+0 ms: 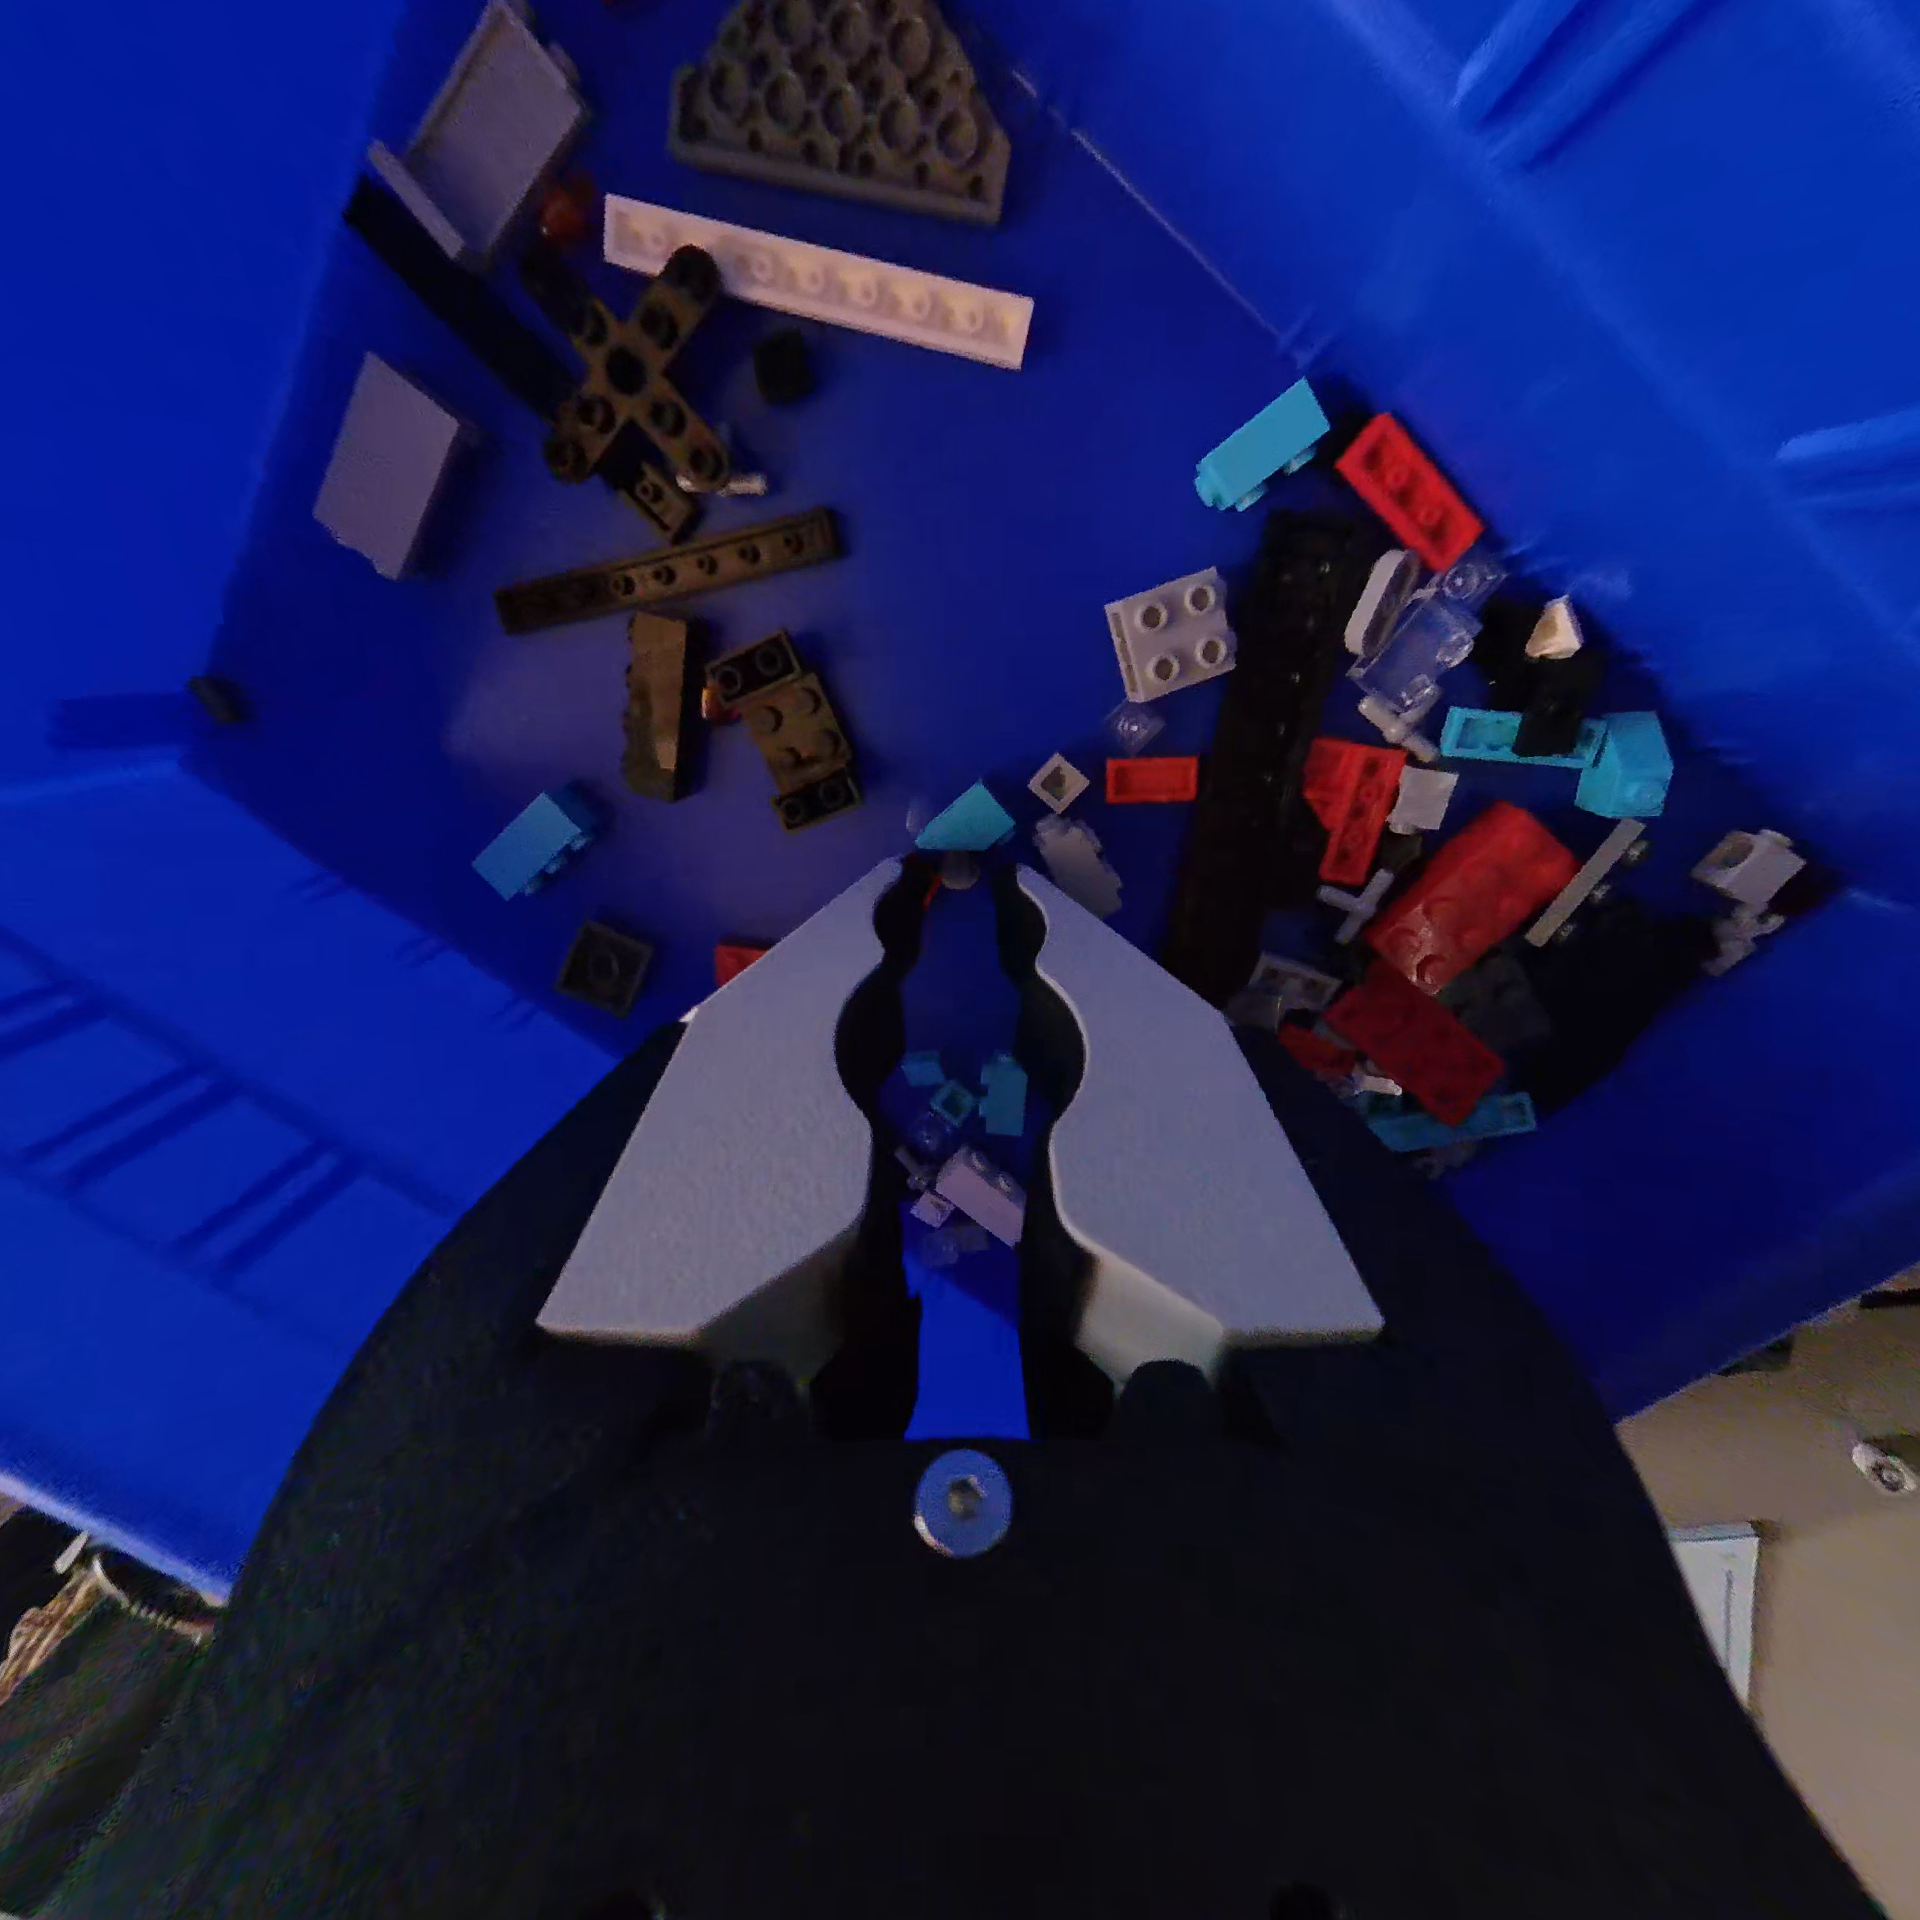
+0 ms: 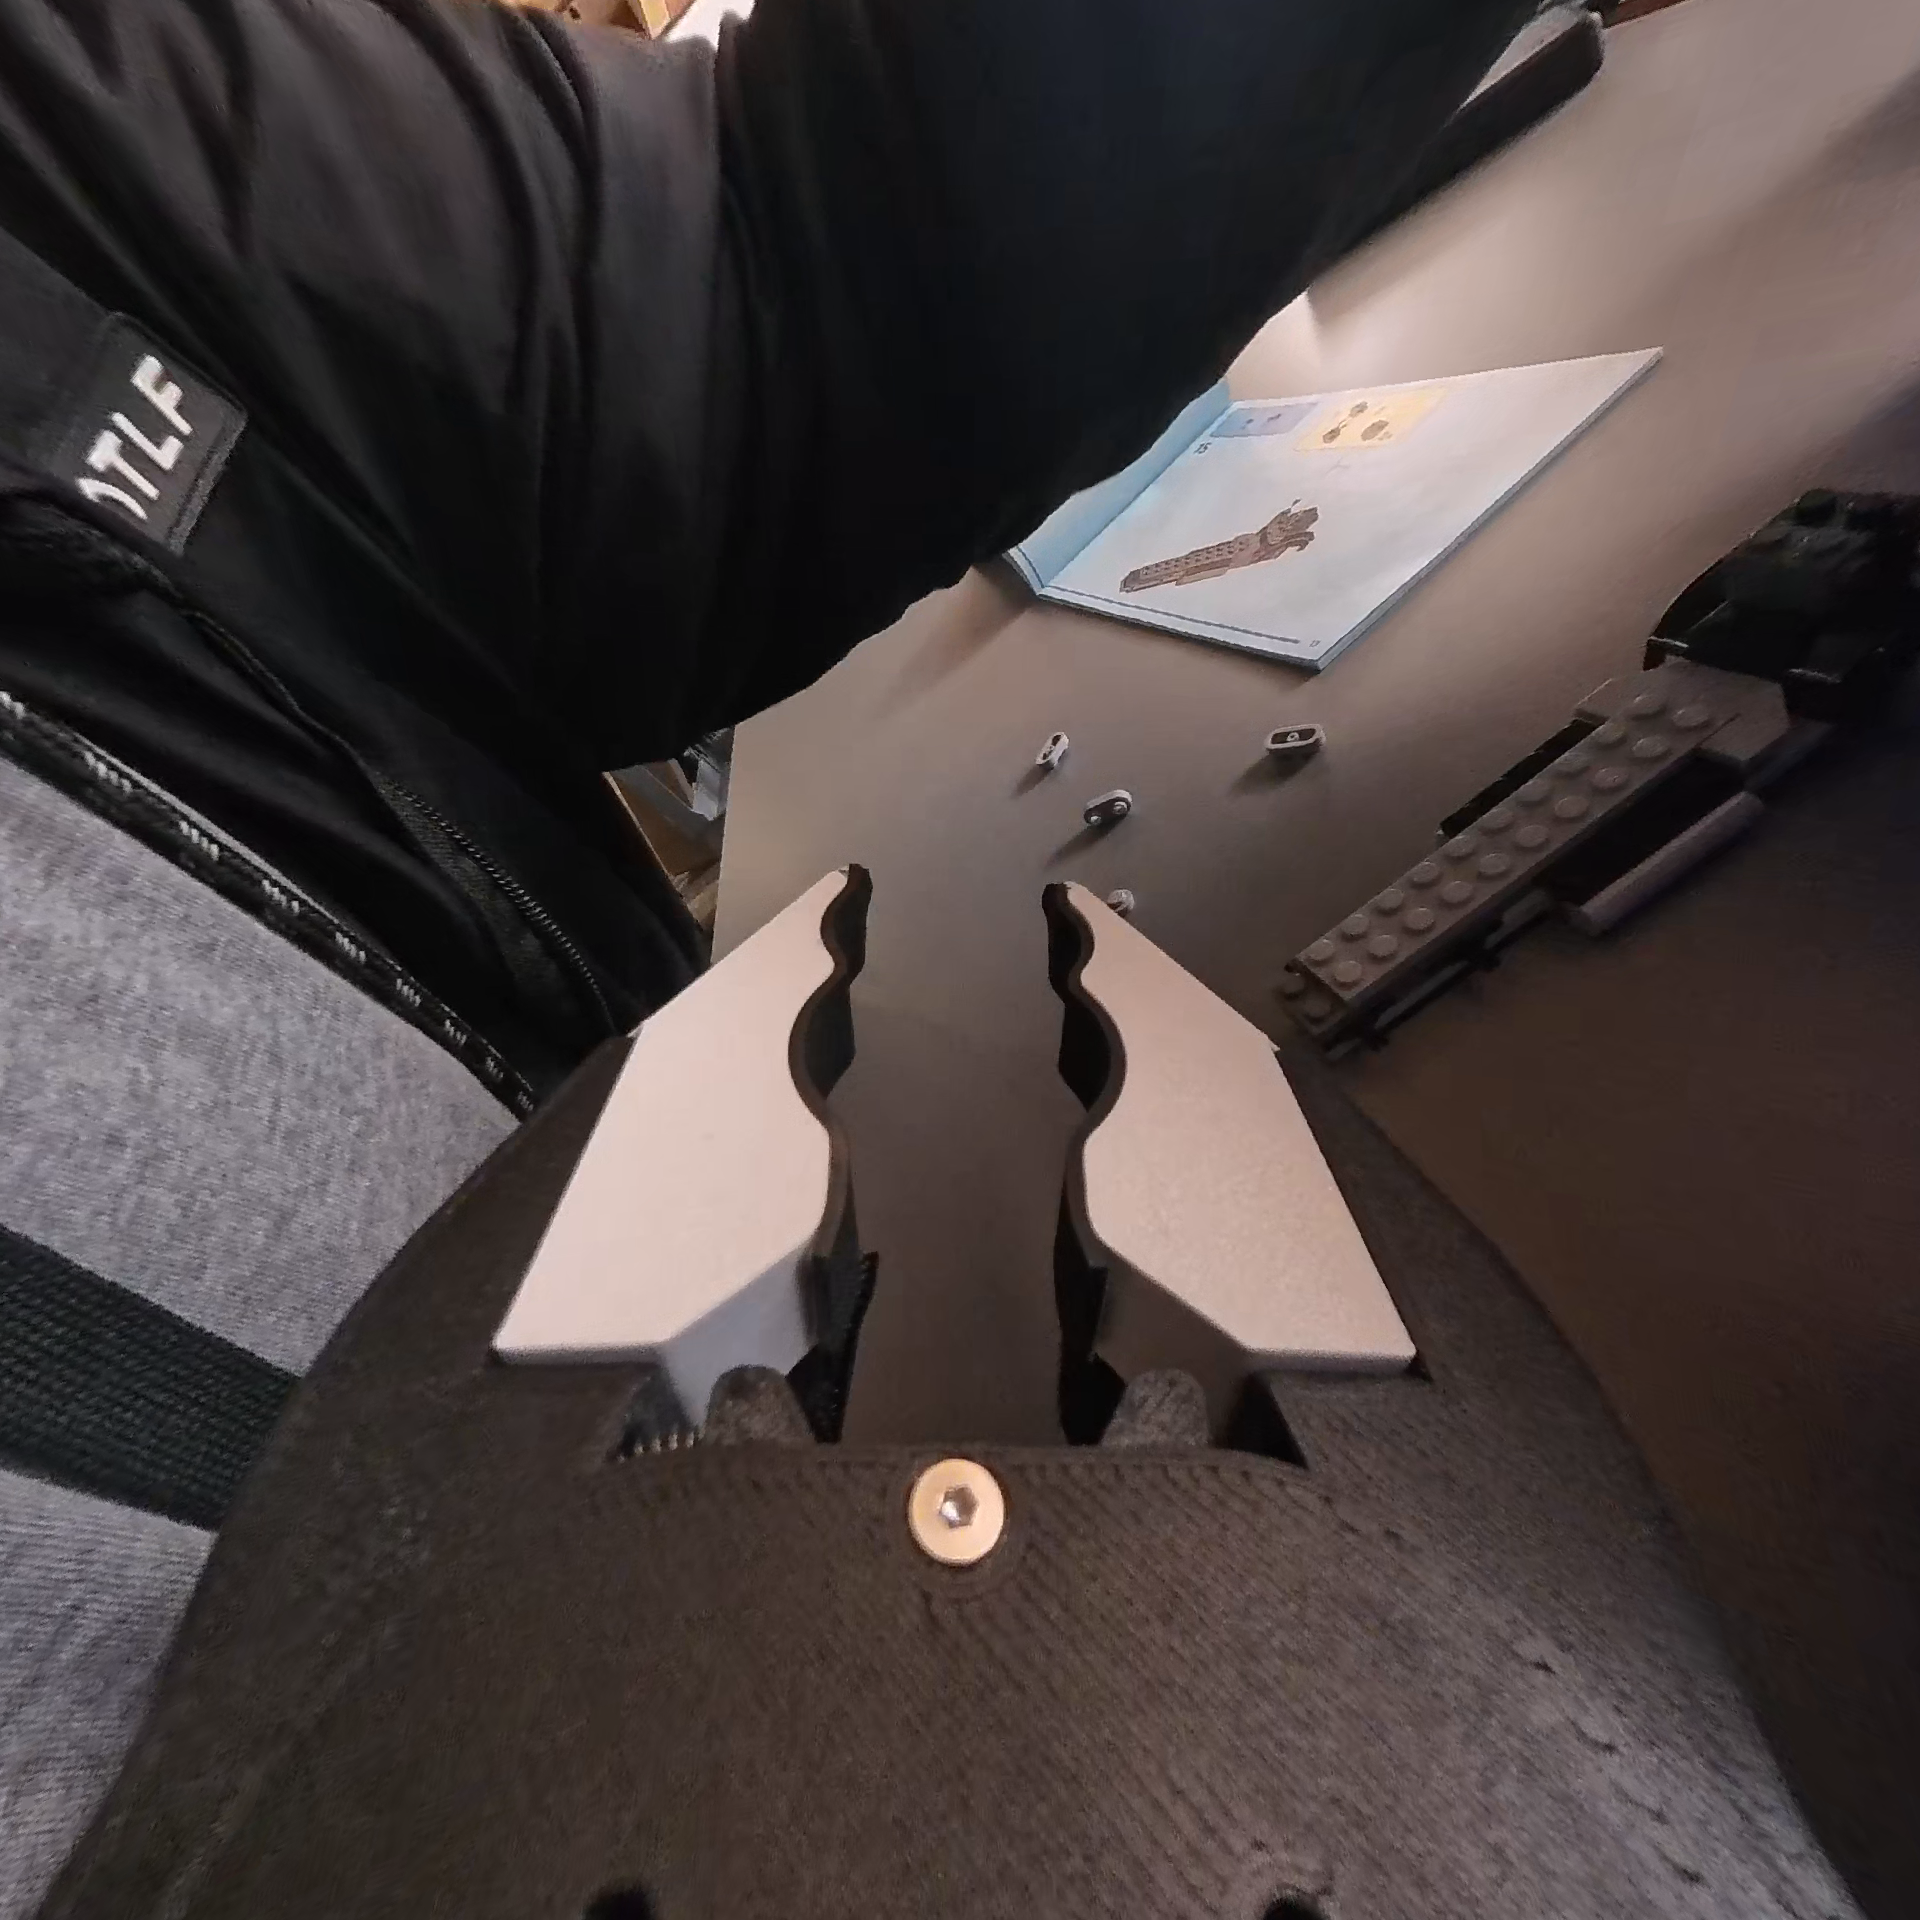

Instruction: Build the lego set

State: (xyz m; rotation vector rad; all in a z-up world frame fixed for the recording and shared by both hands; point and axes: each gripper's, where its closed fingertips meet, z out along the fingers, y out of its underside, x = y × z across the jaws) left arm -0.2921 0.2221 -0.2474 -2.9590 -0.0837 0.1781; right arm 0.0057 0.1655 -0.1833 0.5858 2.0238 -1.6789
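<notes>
My left gripper [image 1: 958, 873] reaches down into a blue bin [image 1: 1558, 260] of loose Lego pieces. Its jaws stand narrowly apart and pinch a small pale piece [image 1: 962, 871] at the tips, just below a teal slope piece [image 1: 968, 816]. A pile of red, teal, black and clear pieces [image 1: 1455, 852] lies to the right. Black plates [image 1: 665, 571] and a grey wedge plate [image 1: 847, 104] lie farther off. My right gripper [image 2: 956, 894] is open and empty above a dark table [image 2: 1558, 1247]. A partly built grey and black model [image 2: 1507, 862] lies to its right.
An open instruction booklet [image 2: 1351, 499] lies beyond the right gripper. Several small grey pieces [image 2: 1110, 805] sit on the table ahead of the fingertips. A person's black sleeve [image 2: 623, 312] fills the upper left of the right wrist view. The bin's walls surround the left gripper. About 30 centimetres separates my left fingertips from my right.
</notes>
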